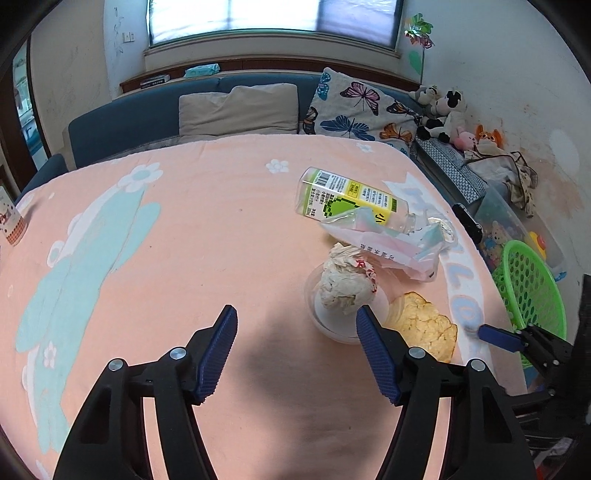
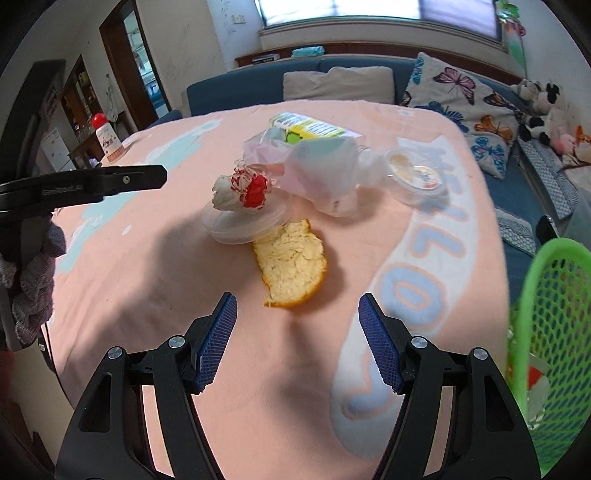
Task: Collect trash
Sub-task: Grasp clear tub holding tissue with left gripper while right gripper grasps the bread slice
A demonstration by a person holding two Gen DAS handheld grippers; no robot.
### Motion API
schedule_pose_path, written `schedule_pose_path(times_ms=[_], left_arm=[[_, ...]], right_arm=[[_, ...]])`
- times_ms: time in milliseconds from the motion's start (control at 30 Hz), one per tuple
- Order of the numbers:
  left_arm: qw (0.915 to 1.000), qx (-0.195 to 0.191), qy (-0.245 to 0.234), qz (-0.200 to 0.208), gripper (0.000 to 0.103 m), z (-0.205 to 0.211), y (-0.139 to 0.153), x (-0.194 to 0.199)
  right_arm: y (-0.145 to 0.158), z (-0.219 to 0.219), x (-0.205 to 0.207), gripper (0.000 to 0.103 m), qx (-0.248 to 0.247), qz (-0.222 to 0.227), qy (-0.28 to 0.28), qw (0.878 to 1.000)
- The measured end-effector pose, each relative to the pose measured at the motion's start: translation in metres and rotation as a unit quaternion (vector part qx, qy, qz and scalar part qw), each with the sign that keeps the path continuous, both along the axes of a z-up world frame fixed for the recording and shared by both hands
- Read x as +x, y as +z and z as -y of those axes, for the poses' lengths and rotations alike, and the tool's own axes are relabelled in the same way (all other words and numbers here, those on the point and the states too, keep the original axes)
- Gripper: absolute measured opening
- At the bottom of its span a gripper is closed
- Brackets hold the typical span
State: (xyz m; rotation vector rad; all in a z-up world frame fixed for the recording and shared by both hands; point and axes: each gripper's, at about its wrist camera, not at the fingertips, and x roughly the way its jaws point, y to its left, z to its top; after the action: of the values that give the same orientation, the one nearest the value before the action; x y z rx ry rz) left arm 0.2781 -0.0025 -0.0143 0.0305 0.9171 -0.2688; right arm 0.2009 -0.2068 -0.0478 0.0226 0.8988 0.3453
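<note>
1. Two grippers hang over the worktop (image 1: 155, 236), which is draped in a pink cloth with pale blue figures and white flowers. The left gripper (image 1: 295, 319) has its jaws spread with nothing between them, though its right pad sits just at the near rim of the clear lid. The right gripper (image 2: 297, 306) has its jaws spread as well, empty, with bare cloth beneath.
2. Nearest the right gripper lies a piece of orange peel (image 2: 291, 264), pith side up, flat on the cloth and just ahead of the jaws.
3. Touching the peel's far end is a clear plastic lid (image 2: 243, 225), lying flat. On it sits a crumpled paper wad (image 1: 345, 282) with red print.
4. Behind the lid lies a clear plastic bag (image 2: 321, 173) with pink inside, slumped partly over a plastic bottle (image 1: 347, 195) with a green and yellow label. The bottle lies on its side.
5. To the right of the bag, seen from the right wrist, a small clear cup (image 2: 415, 175) stands on the cloth, just beside the bottle's neck.
6. A green mesh basket (image 2: 554, 332) sits off the right edge of the worktop, with some trash visible in its bottom.
7. On the far left corner stands a small bottle with a red cap (image 2: 107, 138).
8. Beyond the worktop runs a blue sofa (image 1: 122, 125) with a beige cushion (image 1: 240, 109) and a butterfly cushion (image 1: 354, 107); soft toys (image 1: 443, 110) are heaped at its right end, under the window (image 1: 273, 18).
</note>
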Motion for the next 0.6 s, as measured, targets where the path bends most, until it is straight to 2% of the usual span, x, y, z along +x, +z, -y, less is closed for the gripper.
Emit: schedule_pose_path(times_ms=[467,600], left_arm=[[0.9997,-0.006,-0.018,-0.014,0.063,0.002,-0.019,0.016],[0.9994,-0.004,-0.032,-0.016,0.063,0.012,-0.025,0.021]], right_arm=[[-0.030,-0.025,0.035,0.069,-0.048,-0.011,0.019,0.999],[-0.033,-0.030,0.034,0.059,-0.073,0.000,0.024,0.997]])
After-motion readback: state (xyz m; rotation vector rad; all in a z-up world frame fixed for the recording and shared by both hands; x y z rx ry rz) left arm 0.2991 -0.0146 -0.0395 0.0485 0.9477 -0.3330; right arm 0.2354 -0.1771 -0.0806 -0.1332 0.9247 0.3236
